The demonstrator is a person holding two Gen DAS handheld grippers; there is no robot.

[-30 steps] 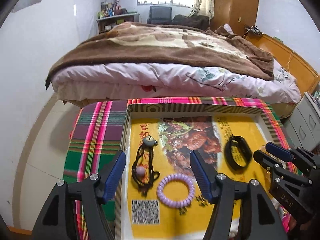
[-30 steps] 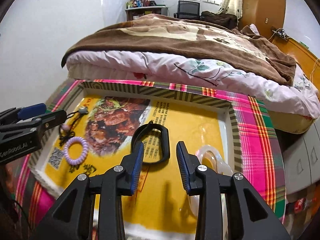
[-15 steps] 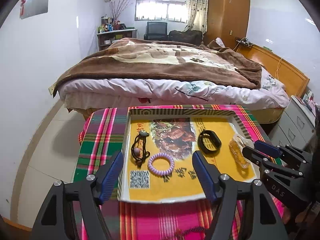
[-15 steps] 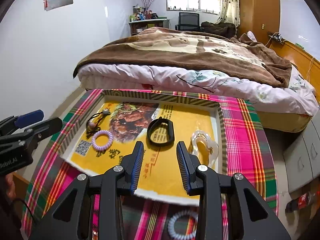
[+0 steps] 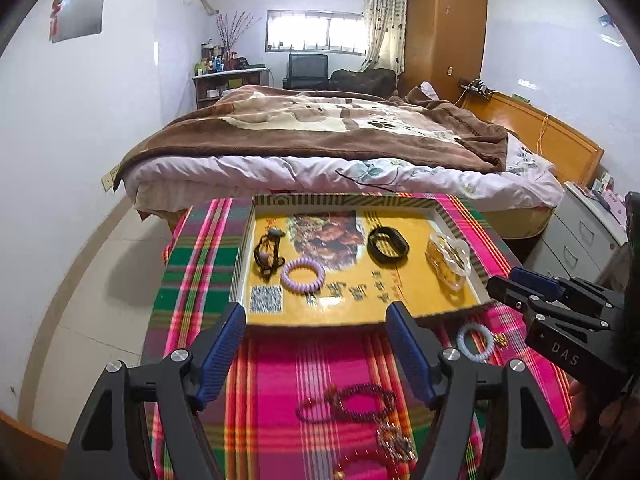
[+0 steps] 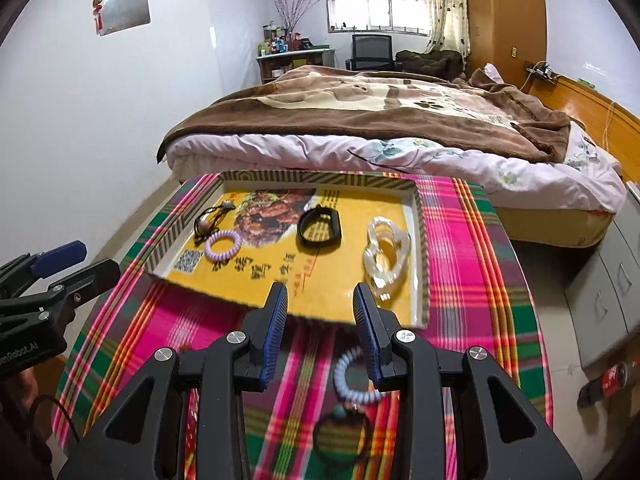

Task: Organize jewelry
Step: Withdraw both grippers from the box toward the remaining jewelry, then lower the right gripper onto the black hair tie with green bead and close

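Reading "DAS" on right gripper [image 5: 516, 280] | pale coil bracelet [image 6: 352, 376] on tablecloth [image 6: 460, 240] by tray's [image 6: 418, 240] near edge, under its spread, empty jaws | left gripper [image 5: 316, 344] spread, empty.

Counter [image 5: 200, 272] under plaid cloth | yellow tray [image 5: 440, 304] at far side | near side: pale coil bracelet [image 5: 474, 340], dark red bead strand [image 5: 348, 402], dark ring [image 6: 340, 436]

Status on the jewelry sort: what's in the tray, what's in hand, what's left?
Done: tray holds four pieces: black cord necklace, purple coil bracelet, black band, clear bangle.
In hand: nothing; left gripper and right gripper are both open and empty.
Left: pale coil bracelet, dark bead bracelet and other pieces on the plaid cloth.
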